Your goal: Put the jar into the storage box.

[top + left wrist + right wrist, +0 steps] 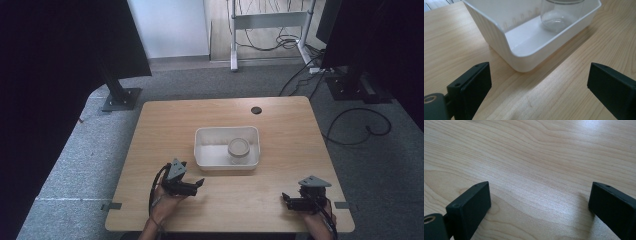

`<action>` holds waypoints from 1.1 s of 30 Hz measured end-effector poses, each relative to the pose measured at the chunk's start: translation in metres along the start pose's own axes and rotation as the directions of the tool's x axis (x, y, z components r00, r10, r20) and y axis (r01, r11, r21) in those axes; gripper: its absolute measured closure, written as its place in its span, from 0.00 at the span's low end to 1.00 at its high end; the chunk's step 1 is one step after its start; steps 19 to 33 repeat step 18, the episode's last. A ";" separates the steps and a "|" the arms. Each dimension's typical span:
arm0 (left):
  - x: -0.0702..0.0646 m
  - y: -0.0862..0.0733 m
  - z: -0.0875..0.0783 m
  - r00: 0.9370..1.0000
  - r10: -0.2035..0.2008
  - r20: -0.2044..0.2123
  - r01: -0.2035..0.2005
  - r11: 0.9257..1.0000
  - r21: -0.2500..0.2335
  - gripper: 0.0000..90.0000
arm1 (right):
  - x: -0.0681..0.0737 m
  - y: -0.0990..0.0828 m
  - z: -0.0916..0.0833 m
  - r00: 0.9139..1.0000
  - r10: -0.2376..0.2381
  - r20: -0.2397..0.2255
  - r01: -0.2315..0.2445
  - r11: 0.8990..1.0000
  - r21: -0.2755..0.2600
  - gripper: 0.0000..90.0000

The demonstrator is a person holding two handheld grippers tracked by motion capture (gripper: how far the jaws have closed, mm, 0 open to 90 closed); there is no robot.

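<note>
A white plastic bin (pixel 202 150) stands at the middle of the wooden table, and a clear glass jar (pixel 238 150) stands upright in its right part. My left gripper (pixel 197 186) rests low near the bin's front left corner, open, aimed toward the bin. From the left gripper view the bin (pixel 499 40) and the jar (pixel 560 15) lie just ahead of the wide-apart jaws, with nothing between them. My right gripper (pixel 286 199) sits at the table's front right, open, pointing left over bare wood (pixel 536 170).
The table (pixel 165 125) has a round cable hole (pixel 256 110) at its far edge. Beyond it are grey carpet, a black stand base (pixel 120 99) at the left, a white frame (pixel 267 20) and loose cables (pixel 350 125) at the right.
</note>
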State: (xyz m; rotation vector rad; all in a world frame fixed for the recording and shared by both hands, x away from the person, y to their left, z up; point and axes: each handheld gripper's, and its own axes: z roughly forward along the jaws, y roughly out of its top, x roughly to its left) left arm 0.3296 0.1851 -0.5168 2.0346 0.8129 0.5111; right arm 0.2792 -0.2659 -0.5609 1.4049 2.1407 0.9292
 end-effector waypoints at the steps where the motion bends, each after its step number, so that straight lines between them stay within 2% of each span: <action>1: 0.000 -0.002 0.000 1.000 -0.001 0.001 0.001 1.000 0.005 0.06 | 0.000 0.000 0.000 1.000 0.000 0.000 0.000 1.000 0.000 0.04; 10: 0.002 -0.021 0.005 1.000 -0.020 -0.012 0.021 0.997 0.069 0.06 | 0.000 0.000 0.000 1.000 0.000 0.000 0.000 1.000 0.000 0.04; 18: 0.004 -0.029 0.007 0.999 -0.024 -0.031 0.028 0.992 0.120 0.06 | 0.000 0.000 0.000 1.000 0.000 0.000 0.000 1.000 0.000 0.04; 33: 0.004 -0.029 0.007 0.999 -0.024 -0.031 0.028 0.992 0.120 0.06 | 0.000 0.000 0.000 1.000 0.000 0.000 0.000 1.000 0.000 0.04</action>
